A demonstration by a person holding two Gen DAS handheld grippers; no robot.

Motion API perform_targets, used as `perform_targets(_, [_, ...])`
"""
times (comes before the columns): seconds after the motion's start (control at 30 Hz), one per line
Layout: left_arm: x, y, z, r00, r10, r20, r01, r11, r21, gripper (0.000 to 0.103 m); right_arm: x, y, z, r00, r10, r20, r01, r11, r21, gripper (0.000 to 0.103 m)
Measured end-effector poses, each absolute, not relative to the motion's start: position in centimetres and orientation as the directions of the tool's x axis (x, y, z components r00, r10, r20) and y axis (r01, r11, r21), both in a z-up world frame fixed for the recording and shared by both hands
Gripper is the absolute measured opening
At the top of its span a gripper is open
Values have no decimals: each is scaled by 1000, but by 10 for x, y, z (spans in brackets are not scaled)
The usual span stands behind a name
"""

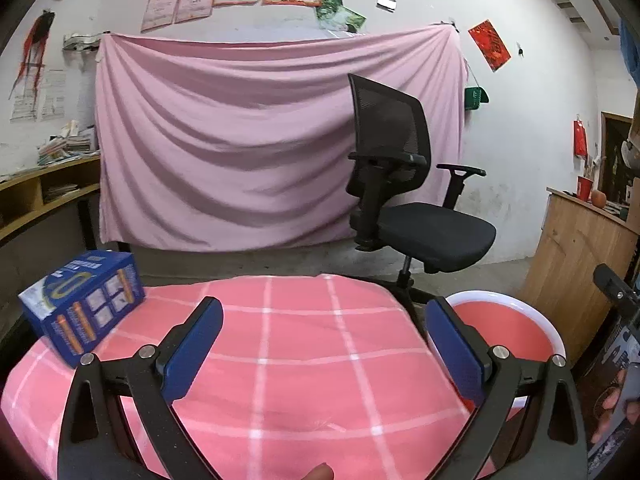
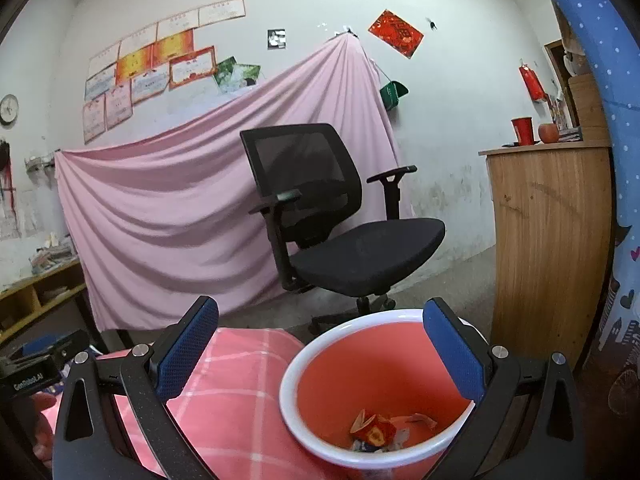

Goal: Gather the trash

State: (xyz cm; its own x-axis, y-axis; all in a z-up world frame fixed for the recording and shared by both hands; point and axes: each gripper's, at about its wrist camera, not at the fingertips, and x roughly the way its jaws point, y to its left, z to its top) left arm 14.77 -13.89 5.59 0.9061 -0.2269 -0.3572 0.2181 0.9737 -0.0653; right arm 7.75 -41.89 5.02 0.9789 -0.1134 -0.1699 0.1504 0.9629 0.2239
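Note:
A pink bin with a white rim (image 2: 304,356) stands beside the table, seen from above in the right wrist view. Crumpled red and orange wrappers (image 2: 380,430) lie at its bottom. My right gripper (image 2: 320,344) hangs open over the bin mouth with nothing between its blue pads. My left gripper (image 1: 324,344) is open above the pink checked tablecloth (image 1: 296,364), holding nothing. In the left wrist view the bin (image 1: 532,312) shows at the right, past the table edge. A blue printed box (image 1: 82,306) rests on the cloth at the far left.
A black mesh office chair (image 1: 408,200) stands beyond the table before a hanging pink sheet (image 1: 240,140). A wooden cabinet (image 2: 552,240) with a red cup (image 2: 522,130) on top is at the right. Cluttered wooden shelves (image 1: 44,188) line the left wall.

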Motion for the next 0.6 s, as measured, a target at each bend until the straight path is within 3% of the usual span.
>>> perform_targets(0.6, [76,-66,45,920,-182,-348,168,983,-69,100,25,-348,56,981,-97,-170,120,985,128,103])
